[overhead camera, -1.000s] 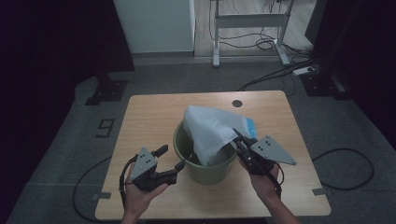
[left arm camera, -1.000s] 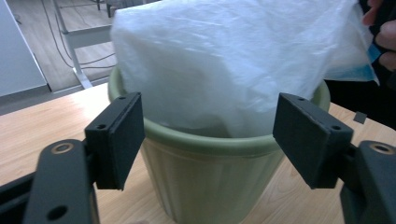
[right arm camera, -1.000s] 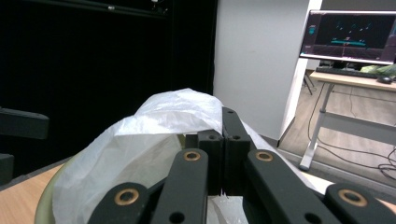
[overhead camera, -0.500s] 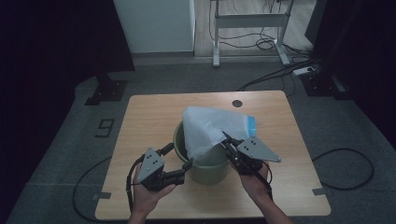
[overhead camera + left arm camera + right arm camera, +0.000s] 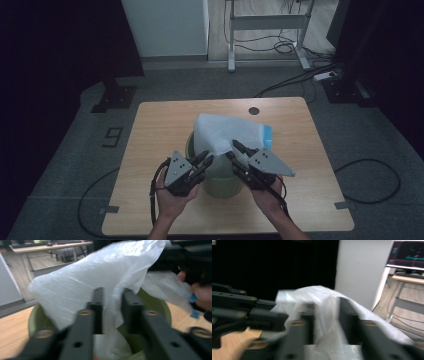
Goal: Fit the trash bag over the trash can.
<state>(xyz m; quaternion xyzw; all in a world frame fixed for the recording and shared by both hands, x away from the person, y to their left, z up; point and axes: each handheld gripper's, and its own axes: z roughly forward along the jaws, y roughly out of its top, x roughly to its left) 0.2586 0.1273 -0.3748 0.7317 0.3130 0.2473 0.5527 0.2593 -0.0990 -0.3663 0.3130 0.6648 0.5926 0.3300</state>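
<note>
A white plastic bag (image 5: 225,132) with a blue patch is draped over a green bucket (image 5: 220,182) on the wooden table (image 5: 160,125). My left gripper (image 5: 206,159) is at the bucket's left rim. In the left gripper view its jaws have just been closing, and the gripper (image 5: 112,293) pinches a fold of the bag (image 5: 82,280) above the bucket (image 5: 37,320). My right gripper (image 5: 231,149) is at the bag's near right side. Its jaws have just been opening, and this gripper (image 5: 327,305) stands apart with loose bag film (image 5: 304,293) between the pads.
A small round hole (image 5: 254,110) sits near the table's far edge. Cables lie on the floor around the table, and a desk frame (image 5: 265,22) stands behind it. In the right gripper view the left gripper (image 5: 237,307) is close by on the left.
Both hands moved inward toward the bucket. The left gripper went from wide open to closed on a fold of the bag. The right gripper's jaws parted from their grip on the bag.
</note>
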